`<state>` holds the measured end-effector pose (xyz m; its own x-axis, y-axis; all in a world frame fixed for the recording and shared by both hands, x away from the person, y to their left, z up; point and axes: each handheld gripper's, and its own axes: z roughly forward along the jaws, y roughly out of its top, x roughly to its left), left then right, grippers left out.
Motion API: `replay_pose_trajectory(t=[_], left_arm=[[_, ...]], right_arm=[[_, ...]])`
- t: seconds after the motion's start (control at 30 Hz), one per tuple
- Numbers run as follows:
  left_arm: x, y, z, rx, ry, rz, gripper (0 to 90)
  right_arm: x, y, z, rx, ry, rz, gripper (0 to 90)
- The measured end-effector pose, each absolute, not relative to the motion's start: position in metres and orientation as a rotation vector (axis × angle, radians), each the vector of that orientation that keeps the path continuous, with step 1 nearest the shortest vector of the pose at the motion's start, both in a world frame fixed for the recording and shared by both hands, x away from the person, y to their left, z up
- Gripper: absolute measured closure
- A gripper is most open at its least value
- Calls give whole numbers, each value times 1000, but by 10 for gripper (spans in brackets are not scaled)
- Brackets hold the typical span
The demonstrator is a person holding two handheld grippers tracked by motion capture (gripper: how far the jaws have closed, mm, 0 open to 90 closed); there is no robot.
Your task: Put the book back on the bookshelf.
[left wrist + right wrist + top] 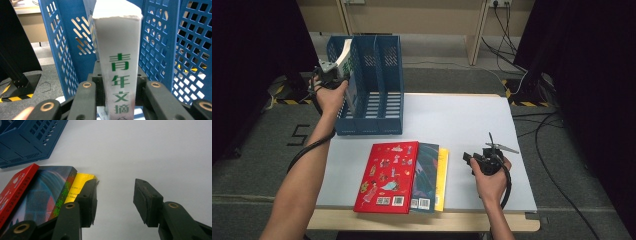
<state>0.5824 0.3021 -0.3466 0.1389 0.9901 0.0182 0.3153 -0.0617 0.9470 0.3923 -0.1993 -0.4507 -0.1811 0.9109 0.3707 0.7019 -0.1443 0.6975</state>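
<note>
Currently the left gripper (333, 70) is clamped on a white-spined book (117, 65) with green characters, holding it upright at the leftmost slot of the blue file rack (379, 85) at the table's (462, 120) far left. Meanwhile the right gripper (113, 202) rests low over bare tabletop with jaws apart, just right of the stacked red book (387, 176), dark book (428, 175) and yellow book (442, 177).

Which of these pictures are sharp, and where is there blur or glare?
High view: evenly lit, dark at the curtained sides. Left gripper view: the white book is overexposed, its top edge washed out and soft. Right gripper view: the table looks bright; the near jaws are slightly blurred.
</note>
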Motion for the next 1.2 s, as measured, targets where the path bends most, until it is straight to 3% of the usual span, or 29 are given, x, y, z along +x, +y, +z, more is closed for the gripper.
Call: replay_pose_trajectory(t=[0.3,0.7,1.2], left_arm=[[579,302,-348,1535,1310,972,691],[569,302,-350,1513,1342,929,509],[548,310,-351,1518,1340,906,429]], right_arm=[[392,-199,-450,1823,1874,1232,542],[392,-197,-450,1829,1873,1238,539],[391,-193,-450,1824,1885,1243,537]])
